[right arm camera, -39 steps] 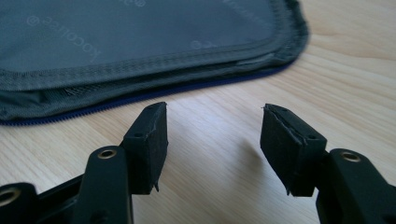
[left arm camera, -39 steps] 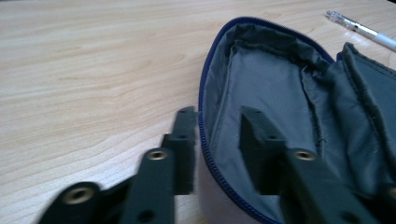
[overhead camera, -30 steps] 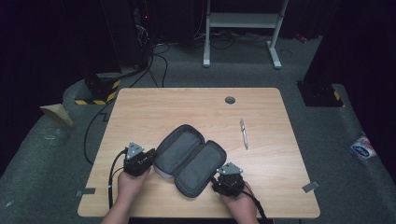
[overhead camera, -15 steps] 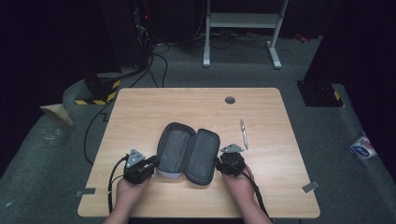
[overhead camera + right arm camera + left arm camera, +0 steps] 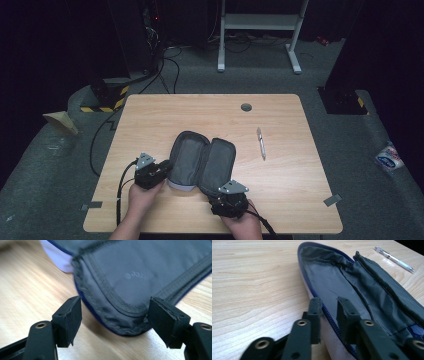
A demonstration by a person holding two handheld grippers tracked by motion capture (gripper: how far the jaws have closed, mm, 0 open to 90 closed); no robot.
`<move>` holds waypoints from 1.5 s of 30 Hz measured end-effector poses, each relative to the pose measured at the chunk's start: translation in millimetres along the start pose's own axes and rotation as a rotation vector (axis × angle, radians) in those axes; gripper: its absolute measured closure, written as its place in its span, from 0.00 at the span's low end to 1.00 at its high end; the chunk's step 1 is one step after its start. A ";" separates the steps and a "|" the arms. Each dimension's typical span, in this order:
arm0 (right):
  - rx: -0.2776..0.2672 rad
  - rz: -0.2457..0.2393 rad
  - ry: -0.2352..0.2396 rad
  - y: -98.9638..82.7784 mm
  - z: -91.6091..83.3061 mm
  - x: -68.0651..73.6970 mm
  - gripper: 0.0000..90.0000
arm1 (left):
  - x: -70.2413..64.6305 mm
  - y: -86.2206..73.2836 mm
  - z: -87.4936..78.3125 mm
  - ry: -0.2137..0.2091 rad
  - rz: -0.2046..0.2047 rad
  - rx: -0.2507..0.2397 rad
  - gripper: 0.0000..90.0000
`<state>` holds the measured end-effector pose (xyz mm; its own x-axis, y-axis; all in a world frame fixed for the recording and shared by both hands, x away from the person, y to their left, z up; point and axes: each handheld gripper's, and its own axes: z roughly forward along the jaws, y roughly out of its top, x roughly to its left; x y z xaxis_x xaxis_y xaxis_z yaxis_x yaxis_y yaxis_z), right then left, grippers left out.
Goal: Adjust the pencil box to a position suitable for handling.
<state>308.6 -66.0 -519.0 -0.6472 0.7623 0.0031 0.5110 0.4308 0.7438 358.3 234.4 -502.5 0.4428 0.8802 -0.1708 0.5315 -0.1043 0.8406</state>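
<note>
A grey pencil case (image 5: pixel 200 160) lies unzipped and spread open on the wooden table (image 5: pixel 310 200), showing its lining (image 5: pixel 332 282). My left gripper (image 5: pixel 162 170) is at its left half. The blue zip rim runs between the two jaws (image 5: pixel 329 307), which have just been closing, and a gap still shows beside the rim. My right gripper (image 5: pixel 221 194) is at the near end of the right flap (image 5: pixel 150 270). Its jaws (image 5: pixel 113 312) have just been opening and stand wide, with the flap's rounded end between the pads and touching neither.
A clear pen (image 5: pixel 260 143) lies on the table right of the case, also seen far off (image 5: pixel 394 258). A round cable hole (image 5: pixel 246 107) sits near the far edge. Dark floor, cables and a white stand frame lie beyond the table.
The case has swung from a slant to nearly straight away from me, its halves drawn closer. My right gripper has pulled back towards the near edge and opened wider. The left hand has stayed put.
</note>
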 end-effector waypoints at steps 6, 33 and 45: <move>0.008 0.020 -0.046 3.8 -0.2 -16.9 0.36 | -9.2 -8.7 -9.4 -0.040 0.015 0.036 0.83; -0.105 0.024 -0.082 46.9 9.8 -12.5 0.40 | 14.0 -22.6 -18.5 0.069 0.060 0.013 0.61; -0.044 0.046 -0.178 28.4 -1.9 -51.7 0.42 | 14.3 -19.2 -18.7 0.055 0.050 -0.013 0.63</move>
<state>355.5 -94.1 -496.8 -0.5111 0.8560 -0.0773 0.5106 0.3747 0.7739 340.9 257.6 -511.4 0.4275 0.8984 -0.1003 0.5000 -0.1426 0.8542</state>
